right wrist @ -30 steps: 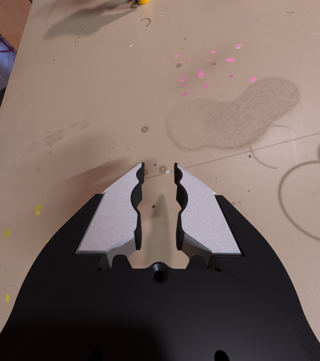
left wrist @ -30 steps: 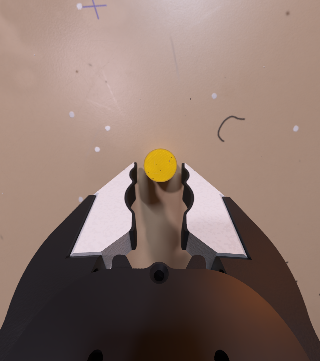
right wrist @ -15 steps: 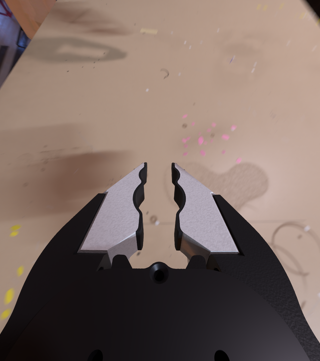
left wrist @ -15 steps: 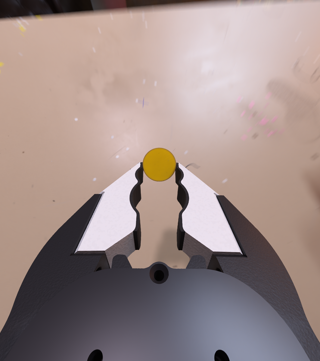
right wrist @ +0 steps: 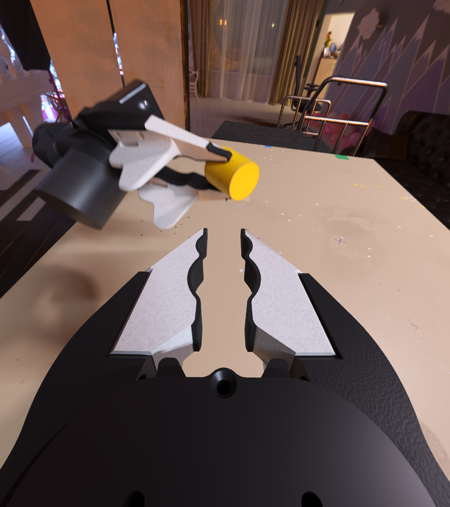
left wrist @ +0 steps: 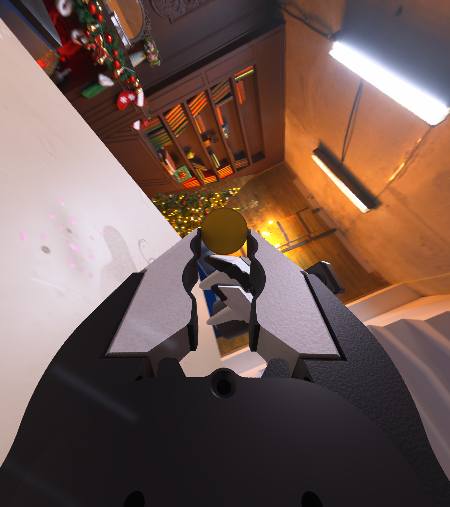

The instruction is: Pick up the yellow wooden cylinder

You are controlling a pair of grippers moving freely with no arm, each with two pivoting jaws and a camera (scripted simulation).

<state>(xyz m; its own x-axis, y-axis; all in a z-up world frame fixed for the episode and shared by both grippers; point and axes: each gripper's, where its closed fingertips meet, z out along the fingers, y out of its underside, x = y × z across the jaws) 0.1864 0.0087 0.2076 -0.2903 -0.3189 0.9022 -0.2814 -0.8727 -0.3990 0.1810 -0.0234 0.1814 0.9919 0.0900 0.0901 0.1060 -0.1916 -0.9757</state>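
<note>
The yellow wooden cylinder (left wrist: 224, 231) is clamped between the fingertips of my left gripper (left wrist: 224, 233), its round end facing the camera. In the right wrist view the cylinder (right wrist: 234, 175) is held in the air above the tan table (right wrist: 328, 274), lying sideways in the left gripper (right wrist: 222, 175) at the upper left. My right gripper (right wrist: 223, 233) is empty, its jaws a small gap apart, low over the table in front of the cylinder. It also shows between the left fingers (left wrist: 232, 290).
The left wrist view is rolled, with the table (left wrist: 26, 192) along its left side and a bookshelf (left wrist: 204, 137) behind. A dark sofa (right wrist: 438, 170) and a metal cart (right wrist: 341, 109) stand past the table's far and right edges.
My left gripper has shut on the cylinder, lifted it off the table and rolled sideways. My right gripper has tilted up from looking down at the table to looking across it.
</note>
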